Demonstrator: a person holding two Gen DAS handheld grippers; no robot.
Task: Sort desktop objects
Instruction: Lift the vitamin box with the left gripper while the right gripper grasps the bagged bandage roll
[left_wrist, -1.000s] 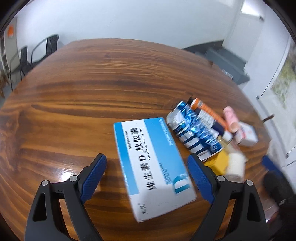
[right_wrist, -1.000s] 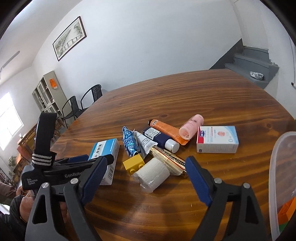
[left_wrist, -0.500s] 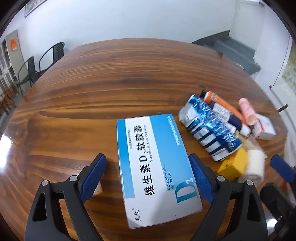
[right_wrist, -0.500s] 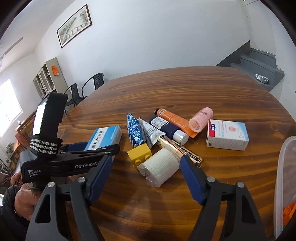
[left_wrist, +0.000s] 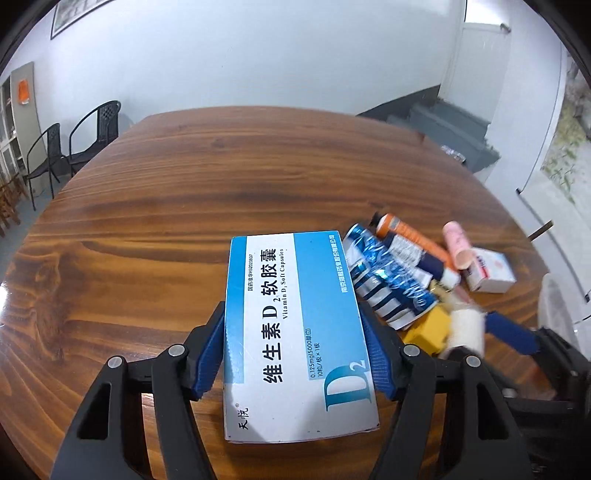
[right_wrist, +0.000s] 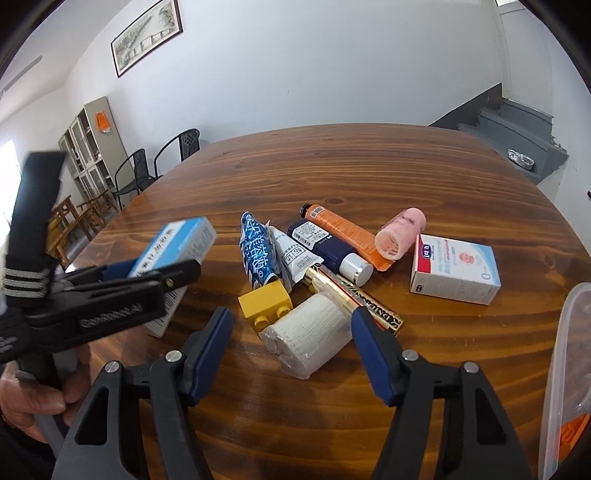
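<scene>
My left gripper (left_wrist: 295, 332) is shut on a blue and white vitamin D box (left_wrist: 295, 332), its blue pads pressed on both long sides; the box looks lifted a little off the table. In the right wrist view the same box (right_wrist: 177, 247) sits in the left gripper (right_wrist: 155, 269) at the left. My right gripper (right_wrist: 291, 328) is open, its jaws on either side of a white gauze roll (right_wrist: 310, 332) lying on the table. A yellow toy brick (right_wrist: 266, 302) lies just beside the roll.
A pile on the wooden table (right_wrist: 369, 166): blue foil tube (right_wrist: 256, 258), white tube (right_wrist: 295, 258), navy tube (right_wrist: 328, 251), orange tube (right_wrist: 343, 232), gold tube (right_wrist: 354, 295), pink roller (right_wrist: 400, 232), white medicine box (right_wrist: 454, 269). A clear plastic bin (right_wrist: 565, 369) stands at the right edge.
My left gripper has closed on the vitamin D box and raised it. My right gripper has moved closer to the gauze roll, which now lies between its open jaws.
</scene>
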